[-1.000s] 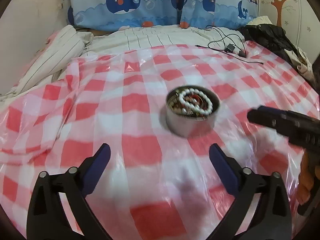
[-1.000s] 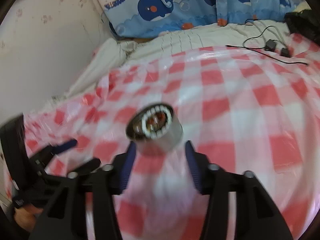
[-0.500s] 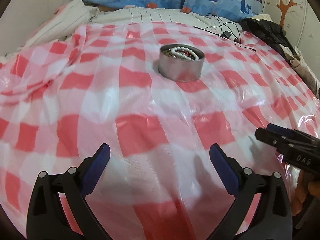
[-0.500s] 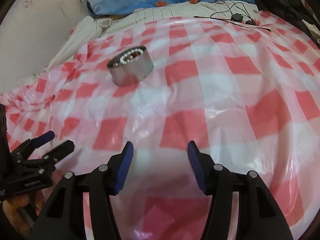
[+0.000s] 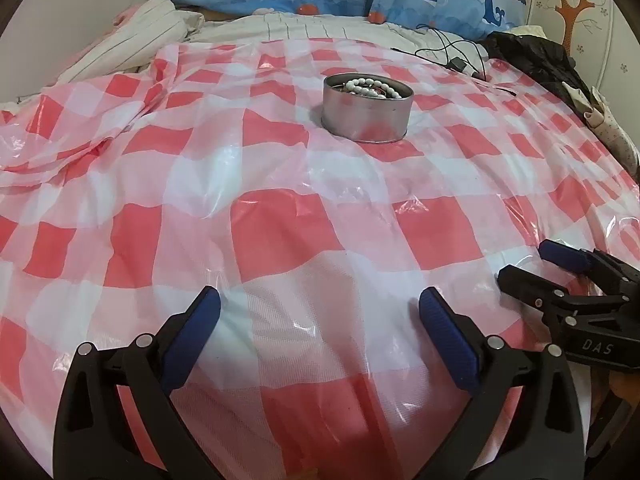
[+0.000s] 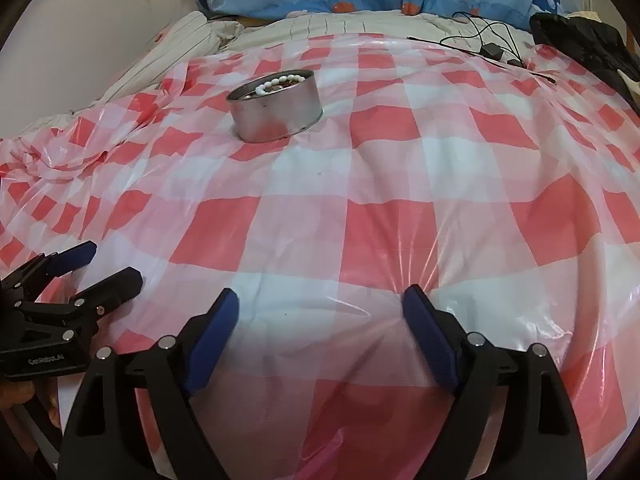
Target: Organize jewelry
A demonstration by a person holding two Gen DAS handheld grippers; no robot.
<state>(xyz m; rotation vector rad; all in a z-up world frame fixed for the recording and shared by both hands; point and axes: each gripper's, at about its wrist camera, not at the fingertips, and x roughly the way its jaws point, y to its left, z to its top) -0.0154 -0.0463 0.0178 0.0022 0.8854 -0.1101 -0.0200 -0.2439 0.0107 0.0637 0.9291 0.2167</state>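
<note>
Metal tin [image 6: 277, 107] with beads, well beyond empty, just-widened right claw [image 6: 320, 336].

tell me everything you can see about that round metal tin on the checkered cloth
The tin is a low, round, lidless container of dull silvery metal with a straight wall and a thin rim. It stands upright on the red-and-white checkered plastic sheet, towards the pillow end of the bed. A string of white beads lies on top of darker, reddish jewelry inside. Neither gripper touches it; both are well short of it.
</note>
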